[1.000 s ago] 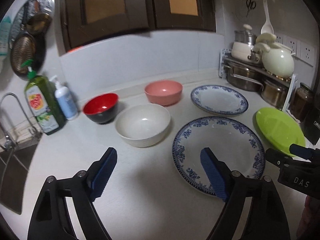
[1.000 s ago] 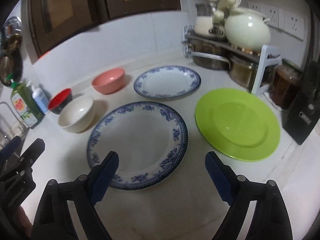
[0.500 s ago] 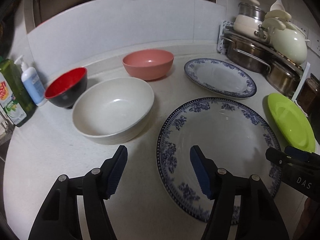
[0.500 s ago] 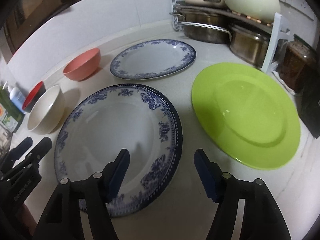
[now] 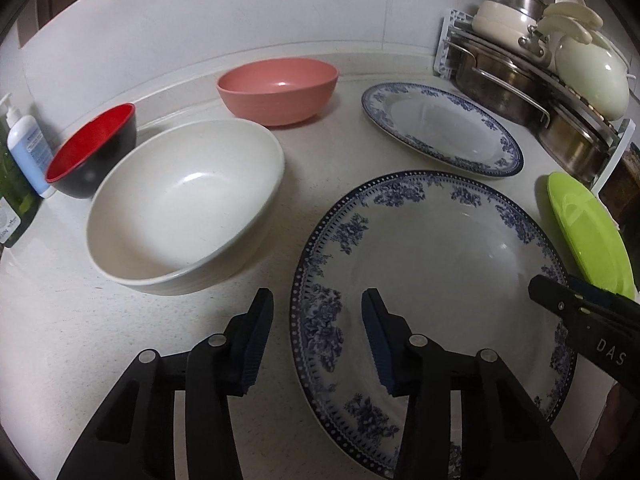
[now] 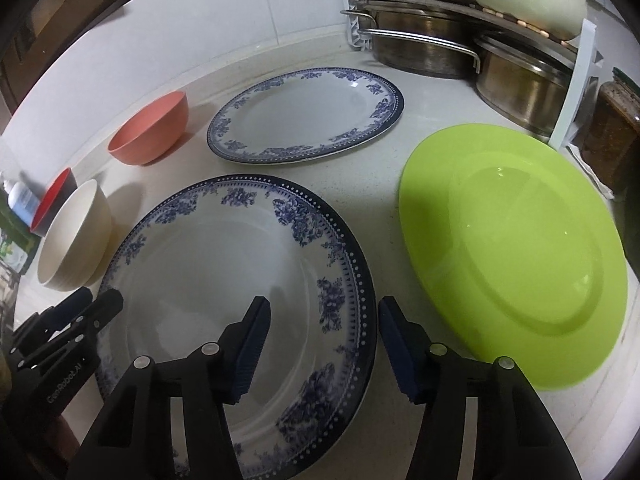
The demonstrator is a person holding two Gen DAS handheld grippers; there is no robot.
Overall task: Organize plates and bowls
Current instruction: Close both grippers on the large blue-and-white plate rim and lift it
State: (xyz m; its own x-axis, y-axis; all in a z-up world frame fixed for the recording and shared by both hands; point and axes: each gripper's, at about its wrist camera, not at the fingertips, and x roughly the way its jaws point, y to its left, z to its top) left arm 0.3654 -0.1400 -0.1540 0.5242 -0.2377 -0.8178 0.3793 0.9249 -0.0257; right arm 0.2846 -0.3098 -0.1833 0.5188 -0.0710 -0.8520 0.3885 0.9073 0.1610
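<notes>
Left wrist: left hand-held gripper (image 5: 317, 334) closing, astride large plate (image 5: 436, 256) rim; right hand-held gripper (image 6: 323, 338) likewise

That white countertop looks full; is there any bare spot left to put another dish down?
Some. Bare white countertop lies in front of the cream ribbed bowl, left of the large blue-patterned plate. A smaller patch sits between the pink bowl and the smaller blue-patterned plate. The right side is crowded: the lime green plate nearly reaches the steel pots.
</notes>
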